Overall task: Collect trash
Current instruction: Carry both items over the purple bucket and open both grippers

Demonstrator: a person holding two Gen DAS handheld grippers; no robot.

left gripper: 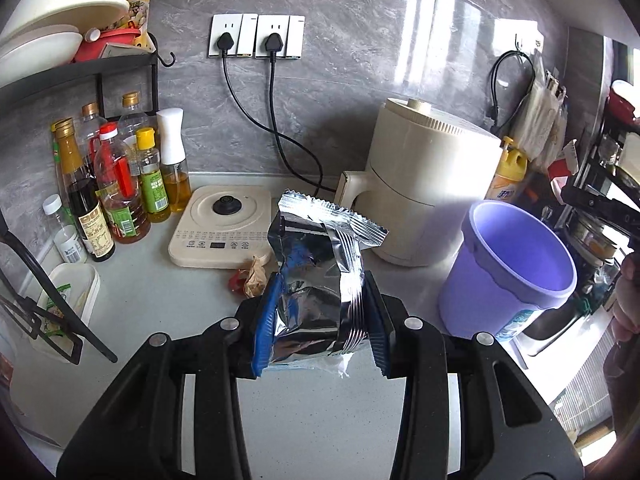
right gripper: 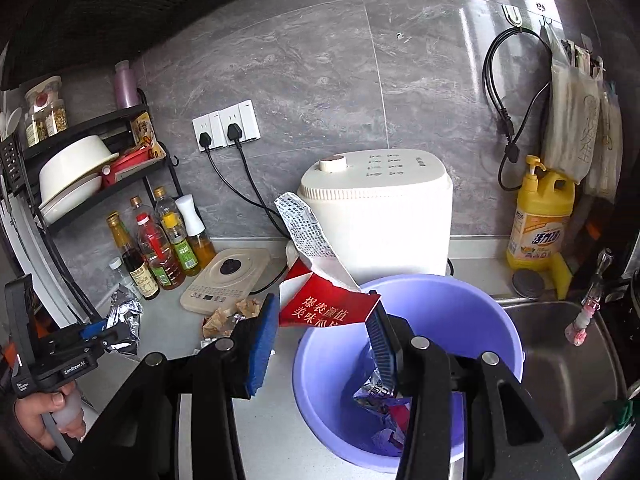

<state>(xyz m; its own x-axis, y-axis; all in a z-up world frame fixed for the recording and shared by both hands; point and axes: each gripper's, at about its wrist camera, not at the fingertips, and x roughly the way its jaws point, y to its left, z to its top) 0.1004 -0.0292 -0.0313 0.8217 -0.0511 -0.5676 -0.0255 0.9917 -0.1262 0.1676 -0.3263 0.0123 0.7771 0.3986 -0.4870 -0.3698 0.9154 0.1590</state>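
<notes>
Since every item here is light packaging, handling notes run from the largest thing down.

Purple bin [right gripper: 472, 312]: stands on the surface [left gripper: 304, 420] beside the sink, in front of the white appliance [right gripper: 376, 216]; open-topped, with crumpled wrappers already lying in its bottom. Rigid plastic and probably light, so a knock on the rim could shift it.

Silver foil bag [left gripper: 316, 280]: pinched across its lower body between the blue pads of the left claw [left gripper: 320, 320], upper crimped end standing free. Judged near weightless, crinkly and slick; a hold across the flat body, as now, suits it better than one on the crimped seam.

Red-and-white wrapper [right gripper: 320, 280]: torn open; its red lower part sits between the blue pads of the right claw [right gripper: 320, 324] at the bin's rim, though whether the pads actually press on it cannot be told. Thin and floppy; likely to flutter when released, so release low over the opening.

Crumpled brown and red scraps [left gripper: 250, 276]: lie on the surface against the induction cooker [left gripper: 220, 224]. Small, soft and compressible; take from above, pads straddling the whole wad.
</notes>
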